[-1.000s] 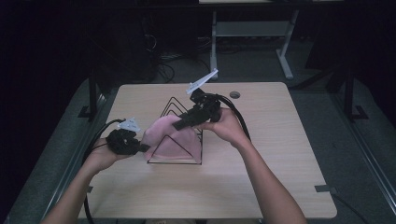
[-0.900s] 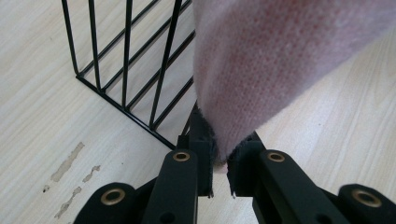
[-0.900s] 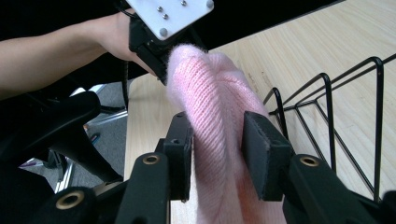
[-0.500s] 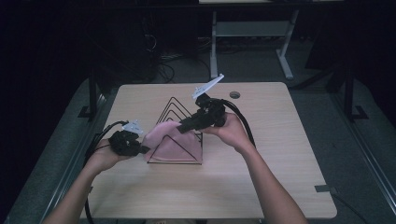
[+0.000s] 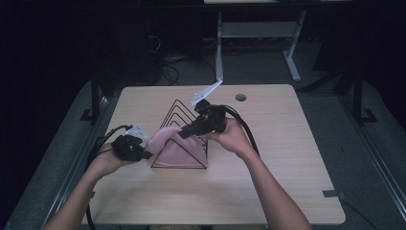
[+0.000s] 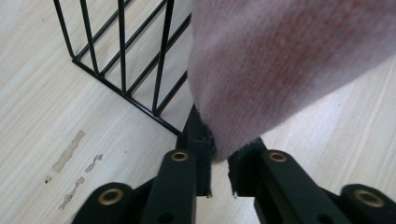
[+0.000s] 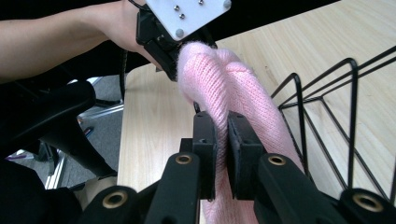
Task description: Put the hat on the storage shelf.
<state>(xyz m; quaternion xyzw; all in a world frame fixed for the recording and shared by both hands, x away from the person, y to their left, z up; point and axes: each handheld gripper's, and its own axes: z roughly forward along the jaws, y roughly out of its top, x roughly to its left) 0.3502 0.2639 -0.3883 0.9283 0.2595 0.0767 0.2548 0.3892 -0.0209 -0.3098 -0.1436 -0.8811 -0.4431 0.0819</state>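
Left gripper (image 5: 143, 154), at 9 o'clock of the wire rack (image 5: 182, 139) — jaws clamped on the pink knit cloth's (image 5: 174, 152) corner. The cloth lies draped on the rack's near end, stretched between both grippers. Right gripper (image 5: 184, 133), at the rack's apex, jaws pinched on a fold. Judgement: keep even tension, and lift the fold clear of the wires toward 12 o'clock — snagging is likely.
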